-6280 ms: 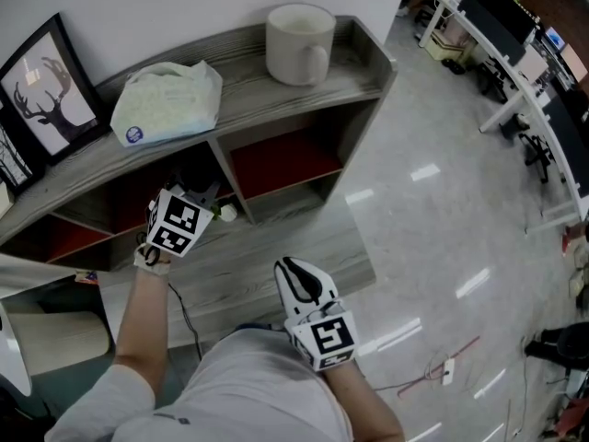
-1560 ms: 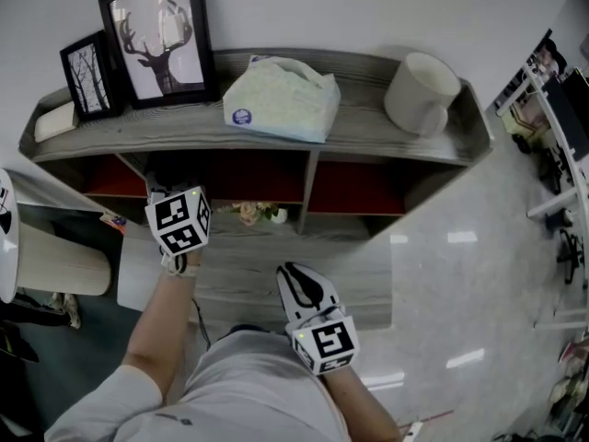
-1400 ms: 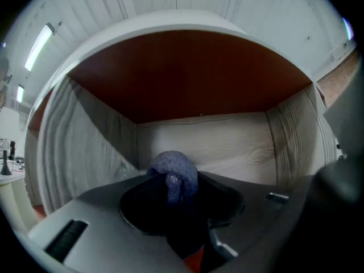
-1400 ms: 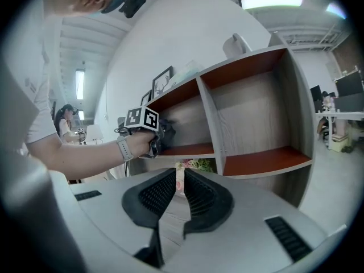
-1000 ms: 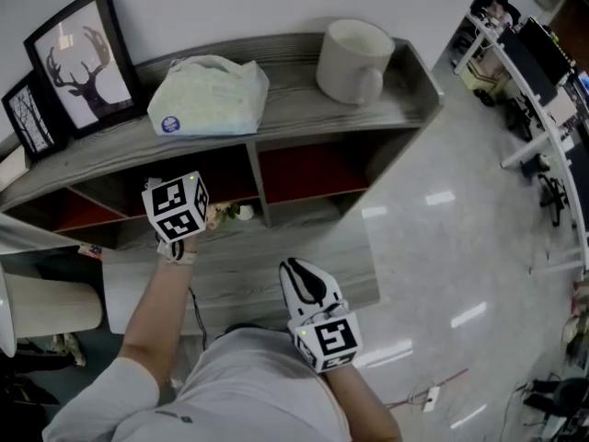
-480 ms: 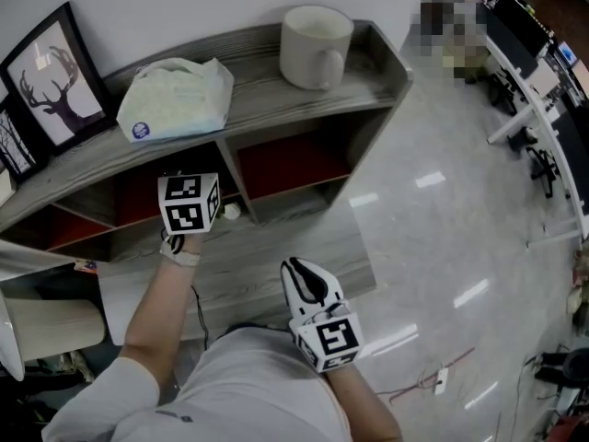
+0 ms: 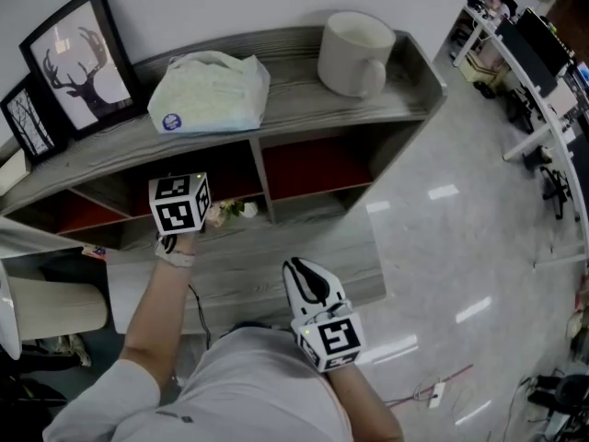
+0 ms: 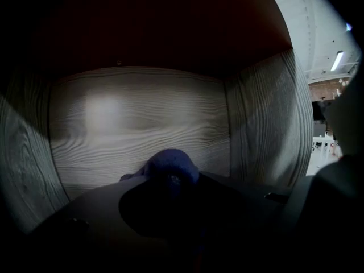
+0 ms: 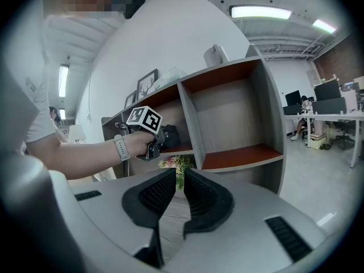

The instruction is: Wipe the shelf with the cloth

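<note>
Left claw (image 8: 170, 181) is clenching a dark blue cloth (image 8: 169, 165) inside the grey wooden shelf (image 8: 142, 124), seemingly mid-wipe; next, probably sweeping sideways

Dark blue cloth (image 8: 170, 166), bunched, pinched in left gripper (image 8: 170, 186), inside grey wood-grain shelf (image 7: 294, 88), in compartment left of divider, facing a wood-grain panel.

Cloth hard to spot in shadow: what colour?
The cloth is dark blue, clearest in the left gripper view.
</note>
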`<state>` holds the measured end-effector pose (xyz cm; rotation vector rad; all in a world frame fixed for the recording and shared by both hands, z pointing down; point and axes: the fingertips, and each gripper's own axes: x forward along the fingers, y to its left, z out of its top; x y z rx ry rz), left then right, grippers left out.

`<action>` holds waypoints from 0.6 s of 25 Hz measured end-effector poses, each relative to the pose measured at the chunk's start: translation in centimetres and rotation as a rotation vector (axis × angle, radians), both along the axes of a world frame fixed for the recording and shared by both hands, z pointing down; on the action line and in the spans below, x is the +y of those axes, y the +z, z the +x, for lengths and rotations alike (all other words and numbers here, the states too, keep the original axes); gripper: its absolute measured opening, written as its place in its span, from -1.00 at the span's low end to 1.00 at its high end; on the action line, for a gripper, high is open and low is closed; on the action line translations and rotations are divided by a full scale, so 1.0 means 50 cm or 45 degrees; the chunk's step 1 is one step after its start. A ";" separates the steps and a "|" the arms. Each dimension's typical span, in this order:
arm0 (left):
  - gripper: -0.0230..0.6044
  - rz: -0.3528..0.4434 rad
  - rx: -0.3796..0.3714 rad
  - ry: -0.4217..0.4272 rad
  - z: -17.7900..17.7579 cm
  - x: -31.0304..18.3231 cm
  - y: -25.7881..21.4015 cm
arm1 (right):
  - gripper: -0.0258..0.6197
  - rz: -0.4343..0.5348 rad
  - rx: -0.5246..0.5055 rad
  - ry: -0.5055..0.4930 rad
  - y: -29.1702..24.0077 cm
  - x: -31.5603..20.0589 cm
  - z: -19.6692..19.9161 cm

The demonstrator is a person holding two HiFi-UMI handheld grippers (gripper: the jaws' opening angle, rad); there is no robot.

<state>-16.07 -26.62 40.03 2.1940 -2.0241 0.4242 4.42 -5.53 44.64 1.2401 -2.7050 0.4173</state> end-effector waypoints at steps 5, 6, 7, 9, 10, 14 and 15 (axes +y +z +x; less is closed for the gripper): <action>-0.53 -0.008 0.017 -0.109 -0.087 0.022 0.004 | -0.76 -0.004 -0.026 -0.067 -0.008 -0.010 -0.047; -0.53 -0.013 0.024 -0.133 -0.106 0.027 0.006 | -0.75 -0.004 -0.028 -0.085 -0.009 -0.011 -0.056; -0.53 -0.016 0.031 -0.158 -0.124 0.032 0.008 | -0.76 -0.005 -0.028 -0.105 -0.009 -0.012 -0.065; -0.53 -0.018 0.036 -0.208 -0.158 0.042 0.009 | -0.76 -0.010 -0.024 -0.148 -0.005 -0.012 -0.082; -0.53 -0.017 0.034 -0.234 -0.175 0.047 0.009 | -0.75 -0.007 -0.026 -0.168 -0.005 -0.012 -0.091; -0.53 -0.017 0.041 -0.301 -0.227 0.066 0.011 | -0.76 0.011 -0.039 -0.235 -0.007 -0.016 -0.127; -0.53 -0.018 0.051 -0.297 -0.230 0.067 0.012 | -0.75 0.009 -0.039 -0.252 -0.007 -0.015 -0.135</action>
